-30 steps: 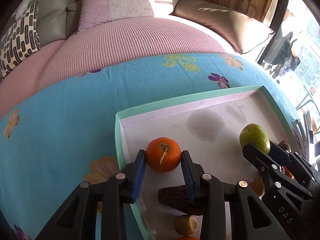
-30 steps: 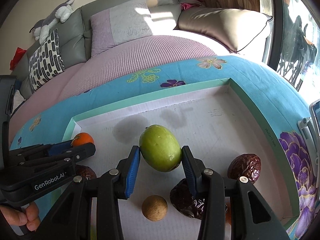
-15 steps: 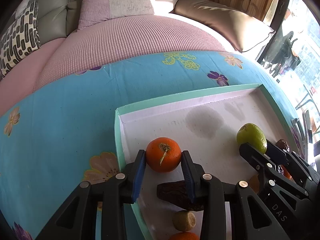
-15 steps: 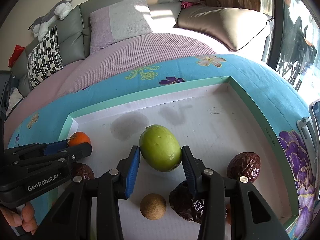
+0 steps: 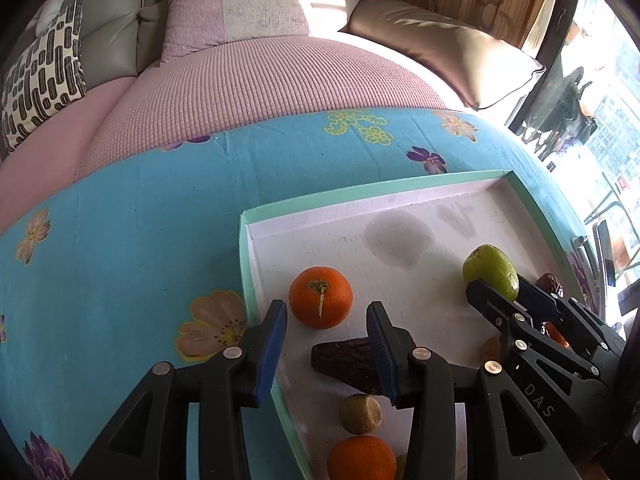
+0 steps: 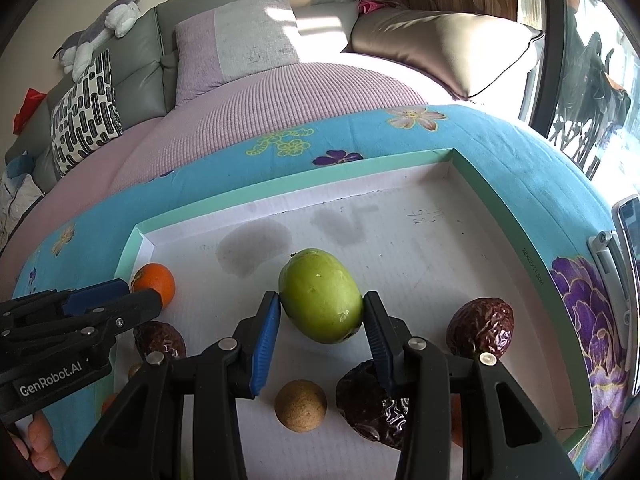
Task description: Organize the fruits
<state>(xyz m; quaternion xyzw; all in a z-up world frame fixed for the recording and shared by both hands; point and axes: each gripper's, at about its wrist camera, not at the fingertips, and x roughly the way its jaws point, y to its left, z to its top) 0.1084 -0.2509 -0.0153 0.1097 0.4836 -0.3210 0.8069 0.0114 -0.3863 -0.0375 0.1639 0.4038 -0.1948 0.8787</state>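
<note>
We see the left gripper (image 5: 326, 322) spread wide, both pads clear of the orange (image 5: 320, 297), which sits on the tray (image 5: 372, 198) floor near its left wall. The right gripper (image 6: 320, 320) pinches the green fruit (image 6: 321, 295) mid-tray, with a tan ball (image 6: 301, 405) and dark dates (image 6: 480, 327) lying nearby.

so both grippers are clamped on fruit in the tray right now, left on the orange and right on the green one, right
Not quite. The left gripper is open: the left wrist view shows gaps between its pads and the orange, which sits on the tray. The right gripper is clamped on the green fruit.
</note>
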